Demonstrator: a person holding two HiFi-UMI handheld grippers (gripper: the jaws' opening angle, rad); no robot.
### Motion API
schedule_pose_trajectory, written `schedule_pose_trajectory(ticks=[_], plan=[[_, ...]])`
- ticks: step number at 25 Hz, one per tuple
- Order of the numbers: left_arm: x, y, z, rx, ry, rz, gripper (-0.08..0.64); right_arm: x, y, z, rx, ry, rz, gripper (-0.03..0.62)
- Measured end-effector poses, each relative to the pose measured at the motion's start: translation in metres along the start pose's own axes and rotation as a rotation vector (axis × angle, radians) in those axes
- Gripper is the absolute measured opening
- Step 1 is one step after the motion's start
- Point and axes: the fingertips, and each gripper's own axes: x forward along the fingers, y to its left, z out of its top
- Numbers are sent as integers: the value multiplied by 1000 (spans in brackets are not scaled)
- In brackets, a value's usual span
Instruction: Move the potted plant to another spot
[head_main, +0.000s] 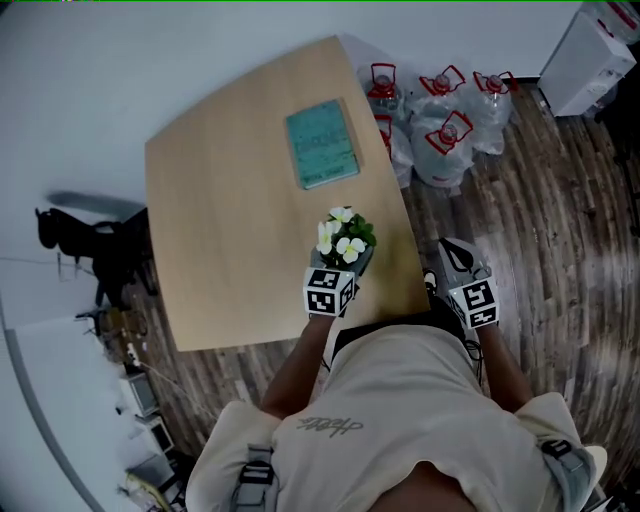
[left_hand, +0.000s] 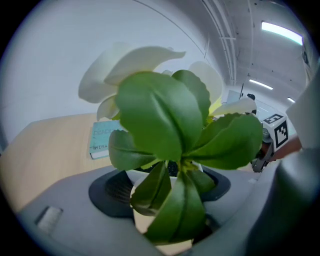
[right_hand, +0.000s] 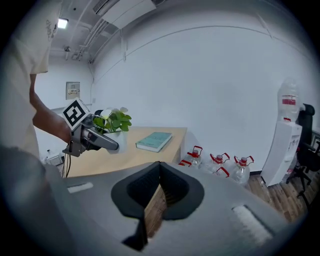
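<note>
Potted plant (left_hand: 160, 115) in left tongs (left_hand: 167, 200) — close-up

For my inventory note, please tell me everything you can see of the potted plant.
The potted plant has a white pot, broad green leaves and white flowers. It is upright at the near edge of the wooden table. The left claw grips the pot by its sides. Whether it rests on the table I cannot tell.

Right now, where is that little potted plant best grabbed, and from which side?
By the white pot, under the leaves, coming level from the table's near edge. The leaves and flowers spread wide and soft; the pot is firm and narrow. The left claw grips it so.
</note>
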Motion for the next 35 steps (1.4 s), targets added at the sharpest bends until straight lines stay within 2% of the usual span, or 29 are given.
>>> schedule_pose_trajectory(ticks=[7, 15, 25, 28, 32, 35], plan=[[43, -1, -11, -37, 26, 90, 364, 4, -30, -28, 5, 41, 88, 3], [74, 4, -29, -109, 55, 173, 364, 12, -57, -29, 17, 83, 156, 3], [97, 15, -42, -164, 63, 282, 364, 27, -71, -29, 43, 110, 184, 3], [103, 16, -45, -160, 59, 294, 364, 26, -75, -32, 48, 118, 179, 3], [106, 20, -48, -156, 46, 348, 364, 22, -82, -37, 51, 136, 173, 3], [108, 22, -48, -148, 36, 353, 364, 22, -87, -39, 63, 142, 166, 3]])
